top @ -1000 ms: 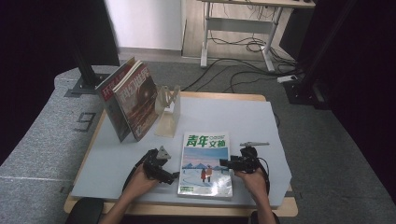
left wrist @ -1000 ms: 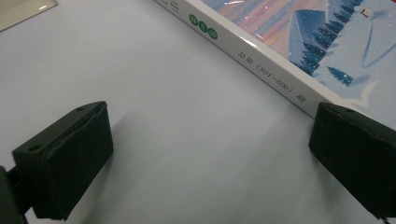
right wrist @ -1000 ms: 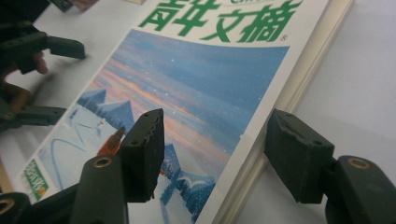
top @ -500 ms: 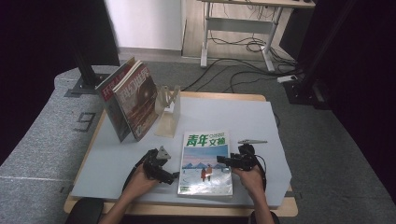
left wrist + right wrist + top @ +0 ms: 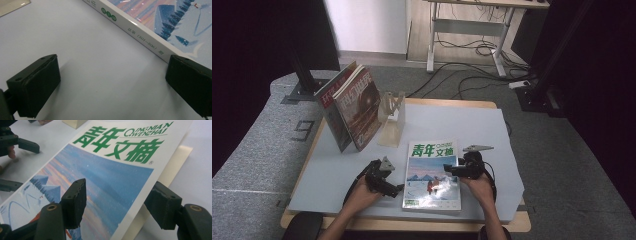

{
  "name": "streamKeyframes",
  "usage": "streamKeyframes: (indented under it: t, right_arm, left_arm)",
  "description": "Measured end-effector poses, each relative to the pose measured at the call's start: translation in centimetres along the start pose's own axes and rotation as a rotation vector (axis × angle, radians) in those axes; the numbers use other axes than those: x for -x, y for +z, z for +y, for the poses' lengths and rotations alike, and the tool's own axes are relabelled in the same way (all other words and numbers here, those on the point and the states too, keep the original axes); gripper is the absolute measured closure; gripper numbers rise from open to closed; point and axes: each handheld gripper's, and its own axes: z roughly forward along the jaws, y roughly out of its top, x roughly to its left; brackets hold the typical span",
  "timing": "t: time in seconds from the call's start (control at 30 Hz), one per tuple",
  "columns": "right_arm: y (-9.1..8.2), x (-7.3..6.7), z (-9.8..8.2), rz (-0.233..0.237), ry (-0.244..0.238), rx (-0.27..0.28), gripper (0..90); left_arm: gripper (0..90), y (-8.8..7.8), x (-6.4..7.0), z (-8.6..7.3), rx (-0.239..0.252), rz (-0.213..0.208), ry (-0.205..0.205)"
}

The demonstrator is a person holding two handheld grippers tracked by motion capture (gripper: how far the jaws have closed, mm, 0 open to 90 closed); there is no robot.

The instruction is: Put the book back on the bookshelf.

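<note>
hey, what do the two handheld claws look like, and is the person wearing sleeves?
Both are black. The left claw and right claw each carry a grey three-cornered plate on top. Each has two blocky black jaws with small screw holes; the right claw's arms show brass-coloured rivets. A black cable loops behind the right one. Forearms are bare, no sleeves.

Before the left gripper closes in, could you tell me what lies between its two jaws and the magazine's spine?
Only bare pale table cover: the left gripper view shows the left gripper open, one jaw beside the magazine spine.
</note>
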Motion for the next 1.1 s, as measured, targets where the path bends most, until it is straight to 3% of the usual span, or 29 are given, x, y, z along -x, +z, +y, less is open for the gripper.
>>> streamKeyframes:
  t: [0.17, 0.37, 0.47, 0.73, 0.87, 0.97, 1.1]
  right_arm:
    - [-0.2, -0.7, 0.5, -0.015, -0.036, -0.008, 33.6]
    - [-0.7, -0.9, -0.2, 0.015, 0.022, -0.034, 32.9]
    - [-0.9, -1.1, -0.5, 0.011, 0.025, -0.049, 32.9]
    - [0.0, -0.7, 0.9, 0.002, 0.022, 0.028, 34.5]
    - [0.0, -0.1, 0.3, 0.03, 0.053, -0.022, 45.8]
    - [-0.7, 0.1, -0.2, 0.075, 0.081, -0.033, 50.7]
    - [-1.0, 0.1, -0.3, 0.103, 0.081, -0.053, 52.5]
  left_arm:
    - [0.0, 0.0, 0.0, 0.0, -0.001, 0.0, 0.004]
    - [0.0, 0.0, 0.0, 0.0, 0.0, 0.0, 0.004]
    - [0.0, 0.0, 0.0, 0.0, 0.0, 0.0, 0.004]
    - [0.0, 0.0, 0.0, -0.1, 0.002, 0.001, 0.003]
    - [0.0, 0.0, 0.0, -0.1, 0.001, 0.001, 0.003]
    - [0.0, 0.0, 0.0, -0.1, 0.002, 0.001, 0.003]
    - [0.0, 0.0, 0.0, -0.1, 0.002, 0.001, 0.002]
